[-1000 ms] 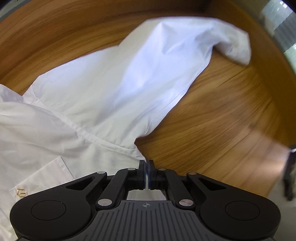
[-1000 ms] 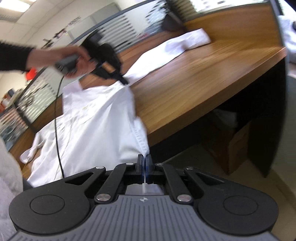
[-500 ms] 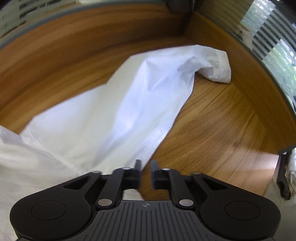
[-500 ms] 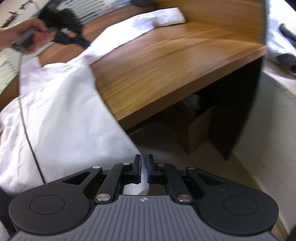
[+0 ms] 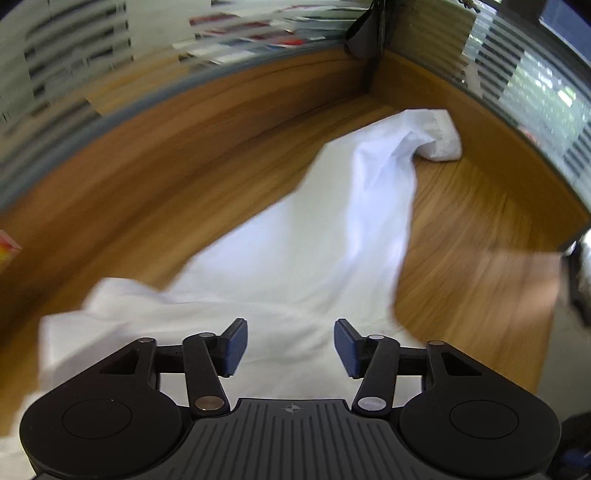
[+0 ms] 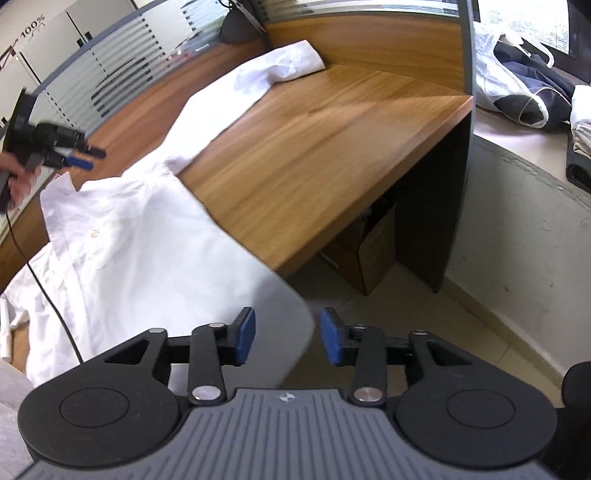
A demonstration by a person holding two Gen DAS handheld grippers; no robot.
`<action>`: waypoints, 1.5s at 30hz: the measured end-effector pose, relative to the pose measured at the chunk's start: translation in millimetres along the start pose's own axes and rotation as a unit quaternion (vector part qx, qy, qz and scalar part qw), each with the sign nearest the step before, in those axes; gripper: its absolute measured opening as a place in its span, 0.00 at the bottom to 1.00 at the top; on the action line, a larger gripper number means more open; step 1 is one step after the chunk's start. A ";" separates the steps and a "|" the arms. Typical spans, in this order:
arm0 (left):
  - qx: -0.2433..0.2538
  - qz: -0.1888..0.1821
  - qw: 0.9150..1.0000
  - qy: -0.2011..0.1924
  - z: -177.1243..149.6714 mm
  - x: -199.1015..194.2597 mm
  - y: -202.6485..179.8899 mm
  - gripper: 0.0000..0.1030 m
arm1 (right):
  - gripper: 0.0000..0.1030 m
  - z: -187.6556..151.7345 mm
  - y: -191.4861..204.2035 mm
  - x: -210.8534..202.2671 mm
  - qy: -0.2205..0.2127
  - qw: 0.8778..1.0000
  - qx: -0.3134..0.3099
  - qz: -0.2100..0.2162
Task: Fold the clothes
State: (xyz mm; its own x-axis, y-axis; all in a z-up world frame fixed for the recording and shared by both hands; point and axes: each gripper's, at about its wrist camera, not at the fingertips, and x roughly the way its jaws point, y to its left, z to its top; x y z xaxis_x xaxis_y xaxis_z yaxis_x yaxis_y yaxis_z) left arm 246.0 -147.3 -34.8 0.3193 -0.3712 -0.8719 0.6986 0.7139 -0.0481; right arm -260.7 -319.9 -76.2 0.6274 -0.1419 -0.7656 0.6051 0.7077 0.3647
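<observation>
A white shirt [image 6: 140, 251] lies spread on the wooden desk [image 6: 317, 147], its hem hanging over the front edge. One long sleeve [image 5: 354, 206] stretches toward the far corner and ends in a bunched cuff [image 5: 441, 136]. My left gripper [image 5: 290, 347] hovers above the shoulder cloth with its jaws opening and nothing pinched between the blue pads. My right gripper [image 6: 287, 336] is at the hem corner, jaws opening; the cloth lies below and between them without being pressed. In the right wrist view the left gripper [image 6: 79, 157] shows at the upper left, held in a hand.
Wooden partition walls [image 5: 491, 129] with frosted striped glass close the desk's far corner. A dark lamp [image 6: 236, 22] stands there. Under the desk sits a cardboard box [image 6: 373, 254]. A ledge at the right holds bags and clothing [image 6: 517, 92]. A black cable [image 6: 55, 306] crosses the shirt.
Both grippers were shut on the shirt's edge a second ago; both have let go and stand open. Each has lifted away, the left one sliding toward the sleeve.
</observation>
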 end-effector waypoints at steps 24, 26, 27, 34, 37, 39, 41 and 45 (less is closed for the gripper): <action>0.064 0.047 0.996 -0.028 -71.5 27.4 83.7 0.52 | 0.65 -1.6 133.4 85.3 0.049 0.998 -0.015 -0.030; 0.075 0.046 0.996 -0.026 -71.1 34.2 84.1 0.52 | 0.65 -4.2 140.6 96.2 0.059 0.997 -0.033 -0.042; 0.080 0.047 0.995 -0.024 -70.8 37.9 84.1 0.52 | 0.65 -5.5 143.9 101.3 0.063 0.996 -0.043 -0.048; 0.112 0.050 0.992 -0.012 -65.7 61.9 84.2 0.45 | 0.65 -9.3 164.7 123.5 0.070 0.987 -0.115 -0.093; 0.103 0.054 0.993 -0.003 -64.0 69.7 89.6 0.36 | 0.65 -8.6 171.4 131.4 0.075 0.981 -0.140 -0.110; 0.093 0.053 0.994 0.001 -62.7 73.0 94.0 0.35 | 0.65 -5.5 173.8 134.5 0.077 0.979 -0.148 -0.116; 0.089 0.051 0.995 0.002 -62.5 73.6 97.2 0.35 | 0.65 -1.0 174.0 137.2 0.080 0.978 -0.155 -0.116; 0.088 0.052 0.995 0.003 -66.1 75.5 100.8 0.35 | 0.68 9.2 168.7 141.4 0.080 0.978 -0.153 -0.117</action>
State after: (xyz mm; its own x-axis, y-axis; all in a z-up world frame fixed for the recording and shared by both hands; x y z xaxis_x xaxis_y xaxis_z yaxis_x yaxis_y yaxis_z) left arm 298.2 -64.1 -137.7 0.3918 -0.2964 -0.8710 0.7638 0.6325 0.1283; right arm -65.4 -227.0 -118.1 0.3892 -0.2323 -0.8914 0.5330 0.8460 0.0123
